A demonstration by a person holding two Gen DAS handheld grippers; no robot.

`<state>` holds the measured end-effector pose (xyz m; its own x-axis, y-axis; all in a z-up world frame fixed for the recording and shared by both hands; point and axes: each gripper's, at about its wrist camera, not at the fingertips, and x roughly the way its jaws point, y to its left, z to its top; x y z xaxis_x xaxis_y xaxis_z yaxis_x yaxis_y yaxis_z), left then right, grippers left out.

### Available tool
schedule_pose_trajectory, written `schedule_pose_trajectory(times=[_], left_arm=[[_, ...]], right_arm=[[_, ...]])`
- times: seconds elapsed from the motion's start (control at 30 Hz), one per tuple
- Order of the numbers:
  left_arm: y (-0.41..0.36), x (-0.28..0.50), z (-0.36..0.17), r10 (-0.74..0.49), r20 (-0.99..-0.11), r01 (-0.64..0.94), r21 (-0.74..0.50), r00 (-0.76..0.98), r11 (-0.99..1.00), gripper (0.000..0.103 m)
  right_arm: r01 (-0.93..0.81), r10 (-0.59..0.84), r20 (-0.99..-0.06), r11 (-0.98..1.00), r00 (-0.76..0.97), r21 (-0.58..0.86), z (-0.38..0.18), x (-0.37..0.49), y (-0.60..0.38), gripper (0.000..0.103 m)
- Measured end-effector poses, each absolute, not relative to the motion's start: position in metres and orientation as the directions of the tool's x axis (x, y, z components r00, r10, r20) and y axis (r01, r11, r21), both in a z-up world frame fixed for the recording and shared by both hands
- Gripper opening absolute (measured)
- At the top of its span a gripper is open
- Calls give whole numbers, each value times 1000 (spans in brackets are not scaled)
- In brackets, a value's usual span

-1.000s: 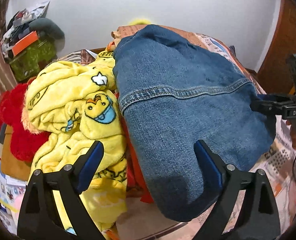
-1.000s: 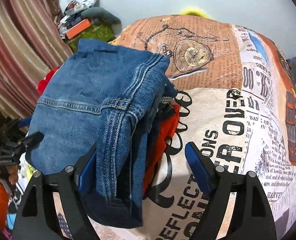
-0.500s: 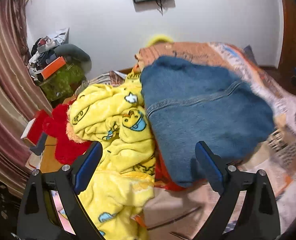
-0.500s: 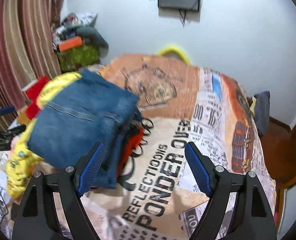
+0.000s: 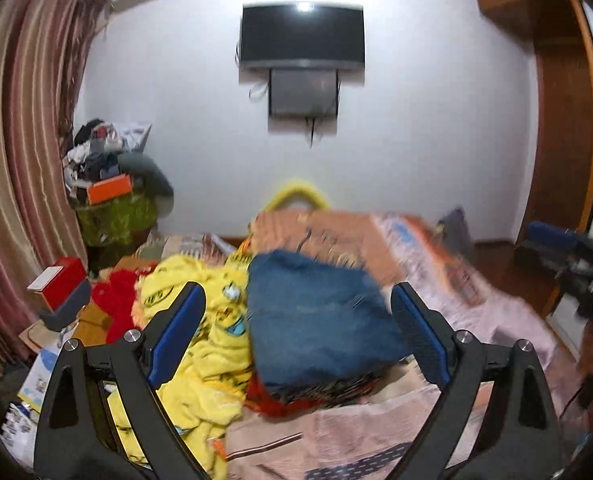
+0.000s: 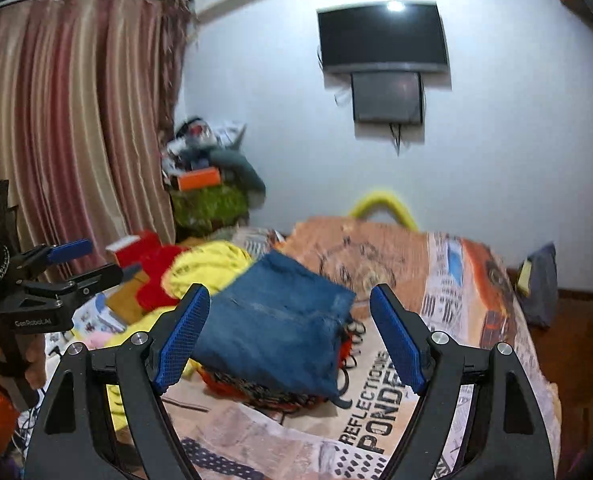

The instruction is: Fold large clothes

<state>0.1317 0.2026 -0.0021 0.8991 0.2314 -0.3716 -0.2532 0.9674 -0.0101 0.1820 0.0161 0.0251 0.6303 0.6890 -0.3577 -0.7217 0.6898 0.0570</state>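
Bedspread (image 6: 380,420) reads "REFLECTIONS PONDER"; both claws, left (image 5: 298,336) and right (image 6: 289,336), spread, empty.

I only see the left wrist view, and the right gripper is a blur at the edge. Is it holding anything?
Observer: No. In the right wrist view the right gripper is open with nothing between its fingers. The jeans lie folded on the bed beyond it.
Operator: What's behind my left gripper's camera?
Observer: The right wrist view shows the left gripper from the side, with a hand wrapped around its handle.
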Motion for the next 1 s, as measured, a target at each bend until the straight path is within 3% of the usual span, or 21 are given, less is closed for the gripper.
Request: schedule_pose_trajectory(times=[0.2, 0.47, 0.7, 0.9, 1.0], left_arm=[[179, 85, 24, 227, -251, -251, -67, 941, 966, 95], [140, 36, 38, 264, -125, -271, -42, 956, 962, 95], [127, 21, 33, 282, -102, -286, -35, 954, 957, 96], [129, 23, 22, 315, -131, -324, -49, 940, 945, 102], [131, 24, 18, 312, -146, -323, -62, 939, 944, 102]], right_arm=[[-734, 718, -248, 678, 650, 43, 47, 135, 2, 79], [-722, 722, -151, 689, 675, 65, 59, 102, -14, 79], [-699, 702, -140, 711, 698, 78, 52, 99, -19, 82], [-659, 661, -170, 748, 731, 77, 42, 100, -20, 103], [-643, 644, -182, 762, 743, 73, 40, 103, -19, 103]])
